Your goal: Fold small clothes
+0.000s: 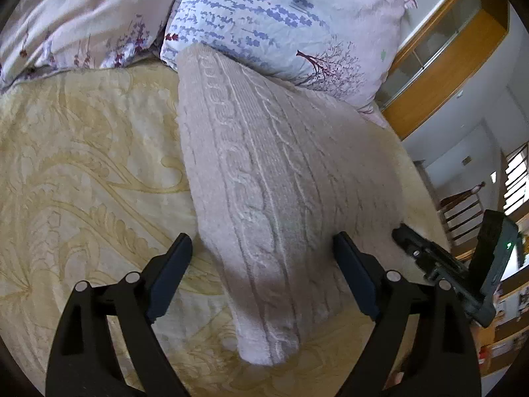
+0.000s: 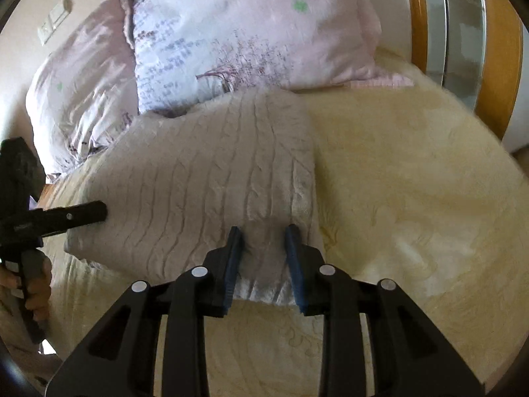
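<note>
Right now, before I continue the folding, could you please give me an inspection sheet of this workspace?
Surface: cream patterned bedspread, soft, lightly wrinkled.
Job's things: pale grey cable-knit garment, lying flat, far end against the pillow.
Clutter: lavender-print pillow; pink floral duvet.
Grippers: left claw open, straddling the garment; right claw open, fingers either side of the garment's edge.
Cables: nothing seen.
Surroundings: wooden headboard; wall switches.

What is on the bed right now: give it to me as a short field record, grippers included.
garment: pale cable-knit sweater, lying folded on the bed
surface: cream patterned blanket
behind garment: floral pillow, touching its far end
left gripper: open, fingers either side of the sweater's near end
right gripper: open, fingers over the sweater's near edge
</note>
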### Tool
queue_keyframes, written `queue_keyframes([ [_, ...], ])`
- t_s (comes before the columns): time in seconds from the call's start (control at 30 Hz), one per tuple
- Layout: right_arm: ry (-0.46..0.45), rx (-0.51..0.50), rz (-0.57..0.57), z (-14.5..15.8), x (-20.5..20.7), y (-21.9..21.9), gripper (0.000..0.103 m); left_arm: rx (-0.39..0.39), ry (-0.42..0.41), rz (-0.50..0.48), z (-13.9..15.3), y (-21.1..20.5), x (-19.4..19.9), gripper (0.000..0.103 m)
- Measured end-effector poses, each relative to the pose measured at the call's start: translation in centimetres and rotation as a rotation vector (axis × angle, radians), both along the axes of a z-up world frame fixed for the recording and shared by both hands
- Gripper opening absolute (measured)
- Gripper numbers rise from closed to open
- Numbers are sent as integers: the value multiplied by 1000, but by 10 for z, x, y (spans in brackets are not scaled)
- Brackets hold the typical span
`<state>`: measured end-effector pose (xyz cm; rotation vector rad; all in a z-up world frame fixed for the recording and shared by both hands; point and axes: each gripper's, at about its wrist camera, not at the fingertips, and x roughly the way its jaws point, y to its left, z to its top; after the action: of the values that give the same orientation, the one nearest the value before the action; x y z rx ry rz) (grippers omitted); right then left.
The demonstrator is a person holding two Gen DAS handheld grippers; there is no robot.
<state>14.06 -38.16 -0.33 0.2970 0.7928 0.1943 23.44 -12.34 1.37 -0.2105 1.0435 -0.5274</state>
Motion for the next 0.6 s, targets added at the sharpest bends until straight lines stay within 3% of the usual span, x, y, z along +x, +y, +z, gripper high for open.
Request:
queue_keyframes([
  [0.4, 30, 104, 0, -4, 3, -13, 29, 59, -34, -6, -2, -4, 1, 91],
  [0.53, 54, 178, -43, 8, 7, -27, 29, 14, -14, -2, 3, 7, 5, 91],
  [0.6, 47, 198, -84, 16, 11, -37, 39, -27, -7, 16, 6, 16, 9, 91],
])
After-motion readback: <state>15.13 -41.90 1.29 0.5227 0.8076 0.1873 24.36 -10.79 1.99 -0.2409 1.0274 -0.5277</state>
